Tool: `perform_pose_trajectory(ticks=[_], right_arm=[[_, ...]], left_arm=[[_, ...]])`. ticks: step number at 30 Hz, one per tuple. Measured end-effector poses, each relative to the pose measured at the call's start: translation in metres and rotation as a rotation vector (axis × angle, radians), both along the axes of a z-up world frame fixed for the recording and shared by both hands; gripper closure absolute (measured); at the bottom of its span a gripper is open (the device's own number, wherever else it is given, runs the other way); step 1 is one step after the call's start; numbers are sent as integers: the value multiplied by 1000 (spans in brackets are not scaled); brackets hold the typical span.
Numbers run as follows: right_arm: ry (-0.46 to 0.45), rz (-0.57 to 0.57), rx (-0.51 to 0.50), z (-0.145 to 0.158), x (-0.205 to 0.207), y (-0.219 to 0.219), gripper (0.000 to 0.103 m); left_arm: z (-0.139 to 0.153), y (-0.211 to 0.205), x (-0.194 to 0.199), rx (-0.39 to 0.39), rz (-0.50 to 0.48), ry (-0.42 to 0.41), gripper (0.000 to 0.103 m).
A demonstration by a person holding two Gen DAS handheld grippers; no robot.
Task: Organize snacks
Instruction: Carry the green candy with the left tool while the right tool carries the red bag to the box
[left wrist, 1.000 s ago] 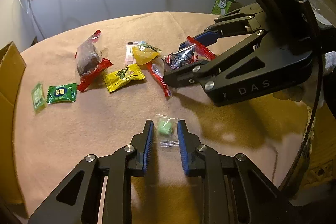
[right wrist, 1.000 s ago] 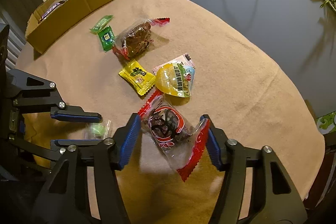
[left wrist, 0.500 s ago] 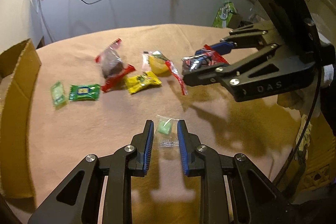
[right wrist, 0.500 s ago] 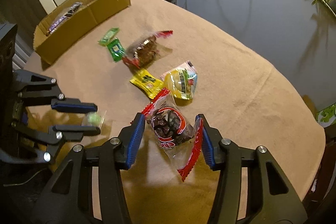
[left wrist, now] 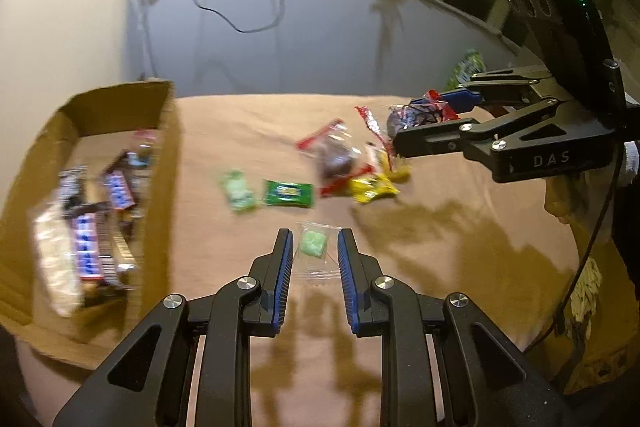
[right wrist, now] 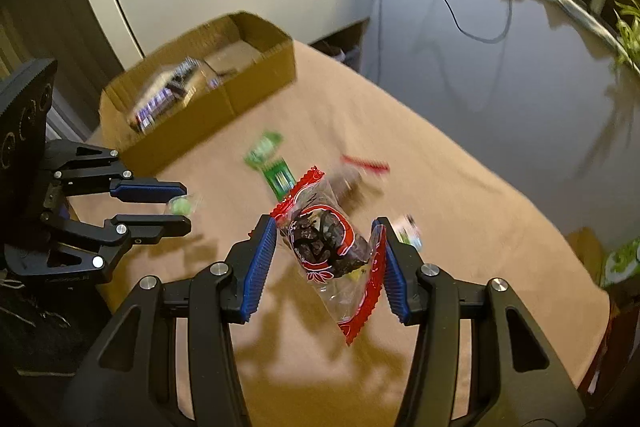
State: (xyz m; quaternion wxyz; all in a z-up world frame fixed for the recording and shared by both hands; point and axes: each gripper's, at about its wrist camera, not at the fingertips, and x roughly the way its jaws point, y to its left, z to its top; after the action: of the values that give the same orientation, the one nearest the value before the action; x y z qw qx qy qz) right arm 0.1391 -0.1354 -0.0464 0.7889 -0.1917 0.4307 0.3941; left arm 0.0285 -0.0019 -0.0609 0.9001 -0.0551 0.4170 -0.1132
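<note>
My left gripper [left wrist: 313, 247] is shut on a small clear packet with a pale green candy [left wrist: 313, 243] and holds it above the tan table; it also shows in the right wrist view [right wrist: 181, 205]. My right gripper [right wrist: 328, 247] is shut on a clear red-edged packet of dark dried fruit [right wrist: 326, 241], lifted off the table; it shows in the left wrist view [left wrist: 416, 117] too. A cardboard box [left wrist: 158, 115] with several snack bars stands at the left of the table [right wrist: 224, 107].
Loose snacks lie mid-table: a light green packet [left wrist: 239, 191], a dark green packet [left wrist: 288, 193], a yellow packet [left wrist: 372, 189], another red-edged dark snack [left wrist: 334, 157]. A grey wall and cable run behind the table. A green bag [left wrist: 466, 67] sits at the far right edge.
Both grippers have risen and swung left toward the cardboard box, each still holding its packet. The box interior has come into view.
</note>
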Motion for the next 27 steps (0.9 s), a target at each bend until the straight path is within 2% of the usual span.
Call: perform_pose_trajectory(ticks=[12, 27], right_arm=[[-22, 89, 53, 19, 11, 87, 51], [21, 162, 77, 17, 45, 197, 51]], left_arm=[[14, 92, -11, 26, 174, -40, 82], [8, 149, -12, 46, 280, -33, 82]])
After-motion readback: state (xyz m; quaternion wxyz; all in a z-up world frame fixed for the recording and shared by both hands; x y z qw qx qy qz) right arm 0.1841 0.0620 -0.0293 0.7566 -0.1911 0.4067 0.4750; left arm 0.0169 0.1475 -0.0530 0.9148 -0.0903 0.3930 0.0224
